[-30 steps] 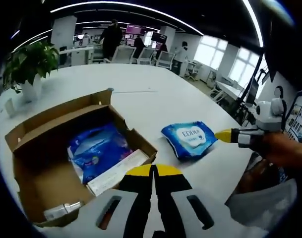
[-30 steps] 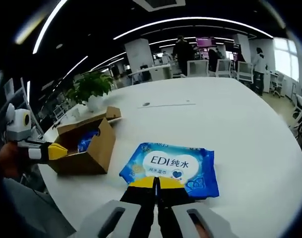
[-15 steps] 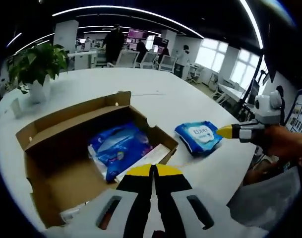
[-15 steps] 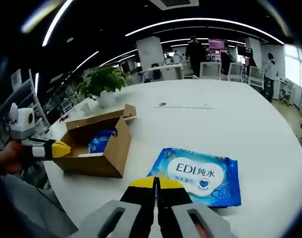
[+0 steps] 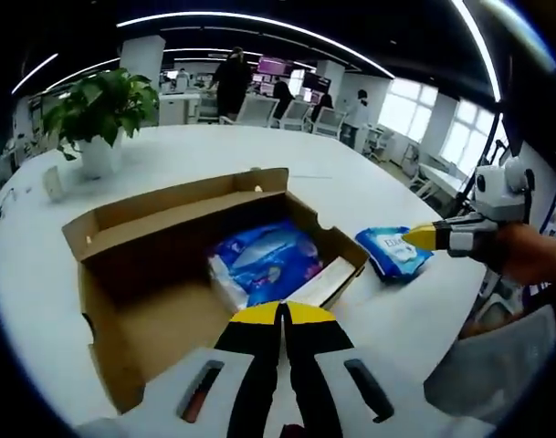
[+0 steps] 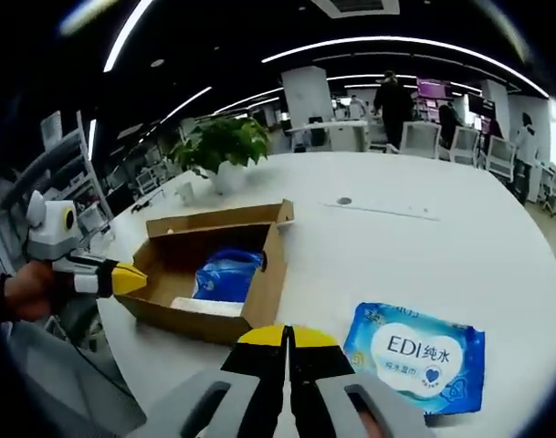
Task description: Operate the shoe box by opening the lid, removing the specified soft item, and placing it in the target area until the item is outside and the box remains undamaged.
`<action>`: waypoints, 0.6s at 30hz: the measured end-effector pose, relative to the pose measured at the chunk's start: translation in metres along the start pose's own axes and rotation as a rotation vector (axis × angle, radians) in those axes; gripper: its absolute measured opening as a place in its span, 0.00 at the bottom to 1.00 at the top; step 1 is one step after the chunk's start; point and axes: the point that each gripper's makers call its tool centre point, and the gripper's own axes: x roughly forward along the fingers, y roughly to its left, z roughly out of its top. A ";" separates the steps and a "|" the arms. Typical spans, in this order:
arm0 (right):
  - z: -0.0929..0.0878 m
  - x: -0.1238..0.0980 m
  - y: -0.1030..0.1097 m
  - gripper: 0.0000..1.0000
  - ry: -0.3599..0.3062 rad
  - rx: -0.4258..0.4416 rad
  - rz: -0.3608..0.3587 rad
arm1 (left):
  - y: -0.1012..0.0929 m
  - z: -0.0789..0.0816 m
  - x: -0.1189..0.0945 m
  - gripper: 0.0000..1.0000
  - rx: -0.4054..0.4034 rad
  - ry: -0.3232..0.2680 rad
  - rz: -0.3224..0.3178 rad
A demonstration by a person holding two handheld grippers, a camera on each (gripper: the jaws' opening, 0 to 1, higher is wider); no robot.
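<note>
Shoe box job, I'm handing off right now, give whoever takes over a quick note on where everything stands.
Left gripper: shut, empty, hovering at the near edge of the shoe box.
Right gripper: shut, empty, above the table, short of the EDI wipes pack.
Box is open and looks undamaged; a blue soft pack and a white flat item lie inside.
Done: lid open, wipes pack out on the table beside the box.
Left: confirm it lies in the target area.

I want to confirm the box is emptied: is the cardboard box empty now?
No, in the left gripper view a blue soft pack and a white flat item lie inside the open cardboard box.
</note>
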 end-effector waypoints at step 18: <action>0.014 0.021 0.032 0.00 0.023 -0.063 0.058 | 0.021 -0.007 -0.007 0.00 -0.042 -0.009 0.030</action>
